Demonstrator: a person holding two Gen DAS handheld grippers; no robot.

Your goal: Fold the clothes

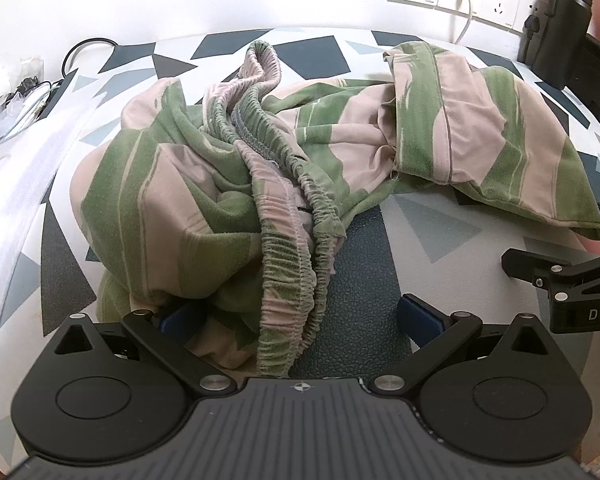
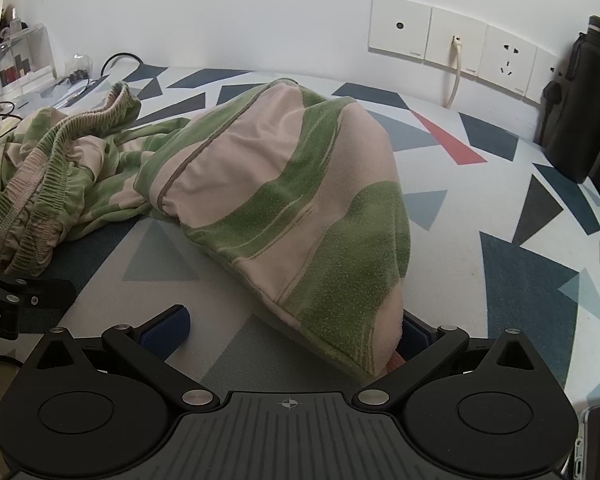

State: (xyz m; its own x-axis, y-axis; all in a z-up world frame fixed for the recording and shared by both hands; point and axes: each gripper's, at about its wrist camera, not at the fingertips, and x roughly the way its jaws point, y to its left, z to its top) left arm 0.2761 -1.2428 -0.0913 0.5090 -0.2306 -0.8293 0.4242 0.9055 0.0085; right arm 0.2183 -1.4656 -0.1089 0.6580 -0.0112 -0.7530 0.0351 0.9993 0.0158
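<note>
fabric first: the crumpled green-and-pink striped fleece trousers with the gathered elastic waistband [image 1: 260, 168] look soft, light and floppy, so expect them to sag and drag rather than hold any shape, and the nap should give the pads decent friction. they lie in a heap on the table with the geometric-patterned textured cover [image 1: 440, 240], waistband bunched toward your left side, one leg [image 2: 300, 200] humped up toward your right. best holds, i'd judge, are the thick bits: the elastic waistband [image 1: 288, 280] for the left, the hem end of the leg for the right; a single thin layer would likely slip or pull only one ply. left gripper [image 1: 300, 320]: jaws wide apart, low at the near edge of the heap, waistband loop lying between the blue pads [image 1: 424, 320], the left pad partly buried under cloth; nothing clamped, though cloth seems to be touching that pad. right gripper [image 2: 288, 332]: also spread wide, the leg's near end drooping into the gap and covering most of the right pad, left pad clear over bare cover; not gripping. can't tell how many layers sit inside either gap, so check that as you close.
</note>
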